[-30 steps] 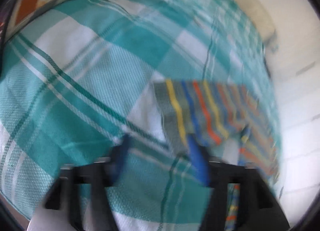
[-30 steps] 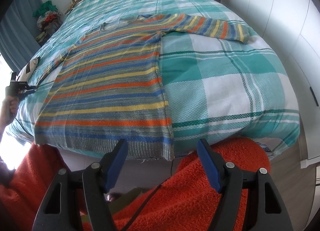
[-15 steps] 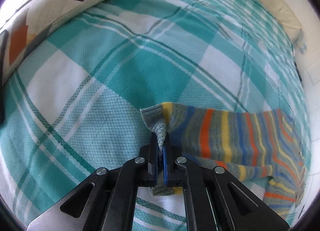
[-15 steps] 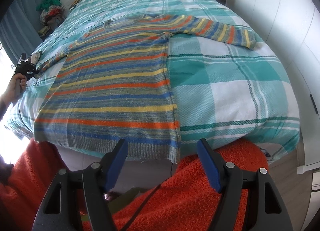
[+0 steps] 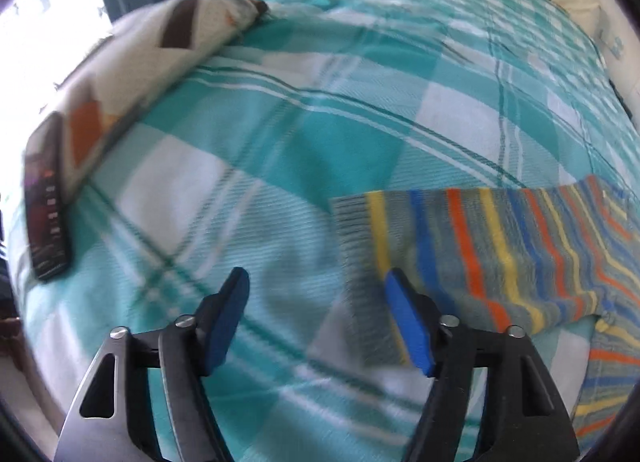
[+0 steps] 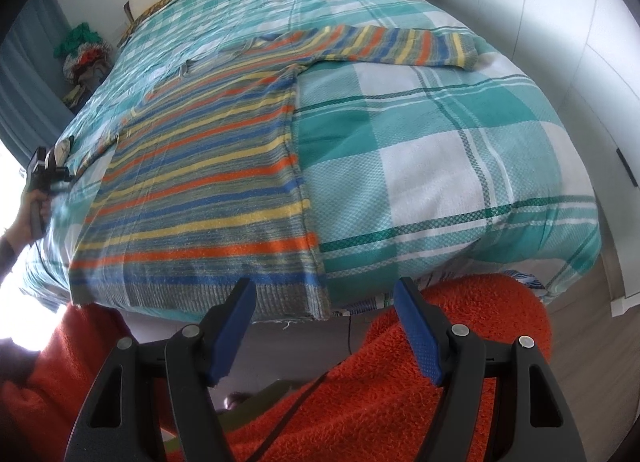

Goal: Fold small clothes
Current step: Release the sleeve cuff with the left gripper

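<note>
The striped sweater (image 6: pixel 208 182) is lying spread flat on the checked bedspread (image 6: pixel 440 166), filling the centre-left of the right wrist view, its far sleeve (image 6: pixel 400 44) reaching toward the upper right and its ribbed hem (image 6: pixel 240 294) hanging at the lower edge of the bed. In the left wrist view the other sleeve's cuff (image 5: pixel 360 230) is sitting right of centre, just beside the right-hand pad.

The left gripper (image 5: pixel 316 318) is hovering over the bedspread with its jaws standing wide, gripping nothing. The right gripper (image 6: pixel 324 326) is waiting low in its frame, below the hem, jaws equally wide and empty.

Judging from this layout, the step in hand is taking the near sleeve to fold it across the body. Doing it well probably means sliding the left gripper rightward until the cuff is sitting between the pads, pinching both knit layers at the ribbing, then carrying the sleeve low and flat so the body is not dragging. The knit looks soft and stretchy, so a shallow bite risks slipping. The remote (image 5: pixel 46 214) and patterned pillow (image 5: pixel 152 46) at upper left are lying well apart.
</note>
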A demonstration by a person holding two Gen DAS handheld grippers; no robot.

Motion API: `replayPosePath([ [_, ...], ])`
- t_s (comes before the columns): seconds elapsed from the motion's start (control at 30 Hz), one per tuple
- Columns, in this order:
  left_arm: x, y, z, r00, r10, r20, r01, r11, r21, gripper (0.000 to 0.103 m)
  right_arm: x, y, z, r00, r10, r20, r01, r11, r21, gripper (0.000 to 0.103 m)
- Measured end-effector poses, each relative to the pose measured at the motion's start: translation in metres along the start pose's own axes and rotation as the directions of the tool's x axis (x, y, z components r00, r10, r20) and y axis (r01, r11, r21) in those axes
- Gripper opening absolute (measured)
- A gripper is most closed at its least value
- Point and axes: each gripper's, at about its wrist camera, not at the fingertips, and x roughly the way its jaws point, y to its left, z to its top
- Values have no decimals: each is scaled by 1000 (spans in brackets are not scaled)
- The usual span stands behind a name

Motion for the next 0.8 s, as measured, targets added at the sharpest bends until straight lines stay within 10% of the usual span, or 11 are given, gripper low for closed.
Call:
replayPosePath([
  [0.37,-119,-1,-70,974,-215,75,196,958,207,74,-32,-5,29,988,72,134,-70,997,-13,75],
  [0.7,-258,-110,-40,822,-553,136,469,792,390,96,-100,39,141,895,227,384,-104,943,-315,85],
  [0.8,-238,-154,-15,847,-523,92,440,788,431,96,-77,48,184,898,261,356,-111,914,-390,86],
])
